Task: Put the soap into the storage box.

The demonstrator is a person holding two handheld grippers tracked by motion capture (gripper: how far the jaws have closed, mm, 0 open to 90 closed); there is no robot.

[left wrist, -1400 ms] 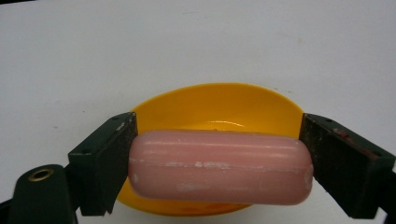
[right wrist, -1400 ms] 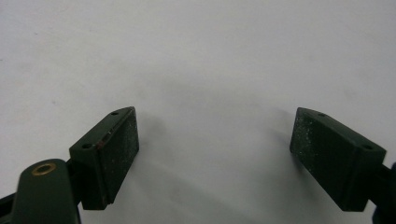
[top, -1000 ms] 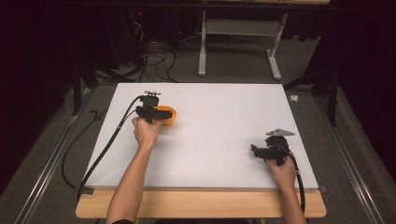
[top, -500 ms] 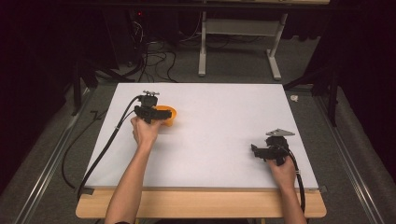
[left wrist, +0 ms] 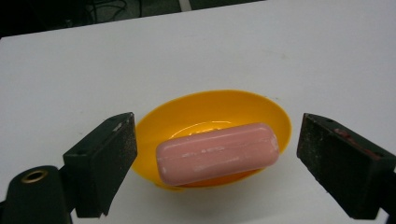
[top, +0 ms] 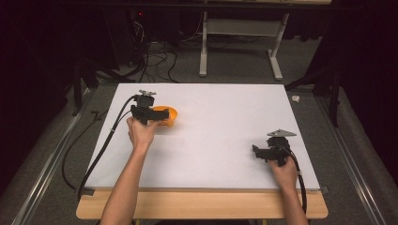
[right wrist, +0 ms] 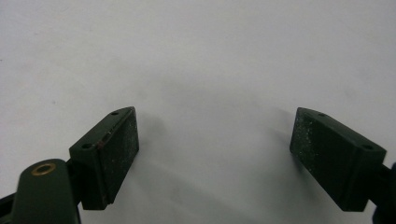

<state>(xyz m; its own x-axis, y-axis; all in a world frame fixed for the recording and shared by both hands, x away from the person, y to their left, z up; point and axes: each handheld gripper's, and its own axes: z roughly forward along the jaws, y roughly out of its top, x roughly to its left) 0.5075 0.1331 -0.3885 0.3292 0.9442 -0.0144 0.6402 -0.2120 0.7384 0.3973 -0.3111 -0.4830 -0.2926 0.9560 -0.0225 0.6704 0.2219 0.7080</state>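
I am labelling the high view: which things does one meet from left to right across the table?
Left gripper → orange bowl → bare white table → right gripper.

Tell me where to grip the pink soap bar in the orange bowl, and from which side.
Grip the soap bar across its short width, mid-length, coming from above. It lies flat across the orange bowl, whose rim probably blocks a low side approach. The left gripper stands open, wider than the bar's length.
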